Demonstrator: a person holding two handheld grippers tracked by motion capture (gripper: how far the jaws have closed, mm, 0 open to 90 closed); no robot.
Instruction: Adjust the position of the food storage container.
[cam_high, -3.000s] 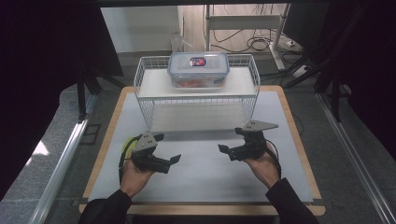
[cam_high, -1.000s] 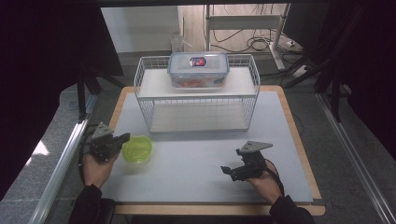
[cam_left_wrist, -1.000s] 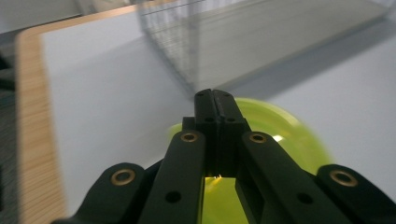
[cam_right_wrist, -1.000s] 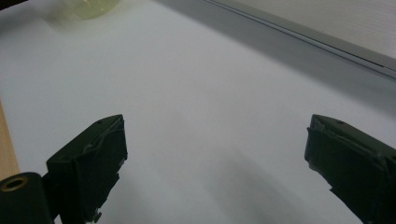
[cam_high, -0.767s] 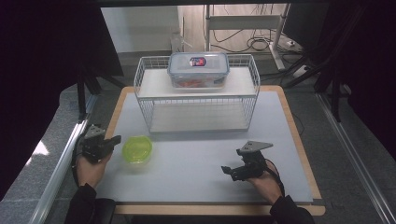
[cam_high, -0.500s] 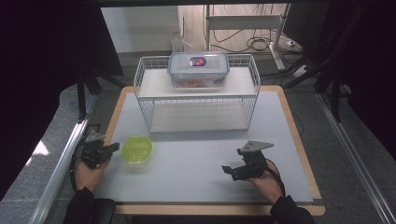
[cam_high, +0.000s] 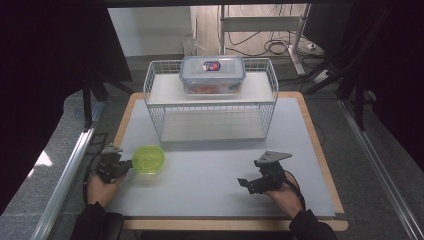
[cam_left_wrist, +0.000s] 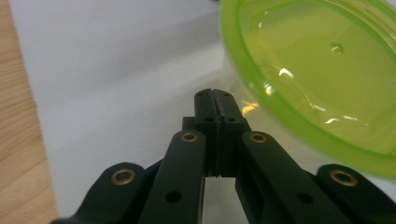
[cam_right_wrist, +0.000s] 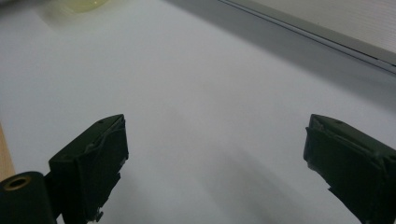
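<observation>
A round lime-green lidded container (cam_high: 148, 159) (cam_left_wrist: 322, 79) rests on the grey mat at front left. My left gripper (cam_high: 121, 168) (cam_left_wrist: 215, 100) lies low just left of it, its jaws shut with nothing between them, the tips close beside the container's rim. My right gripper (cam_high: 246, 183) (cam_right_wrist: 215, 163) sits at front right, pointing left across the mat, jaws wide open and bare. A clear food box (cam_high: 212, 75) with a blue-grey lid and a red and blue label stands on top of the white wire shelf (cam_high: 165, 122).
The grey mat (cam_high: 210, 165) lies on a wooden table (cam_high: 315, 135). The wire shelf stands across the back middle, its lower level bare. A metal rail (cam_high: 65, 175) runs along the table's left side, another along the right. Cables lie on the floor behind.
Since three seconds ago the green container has been set on the mat. Over the last second my left gripper has sunk lower beside it. The right gripper has stayed still.
</observation>
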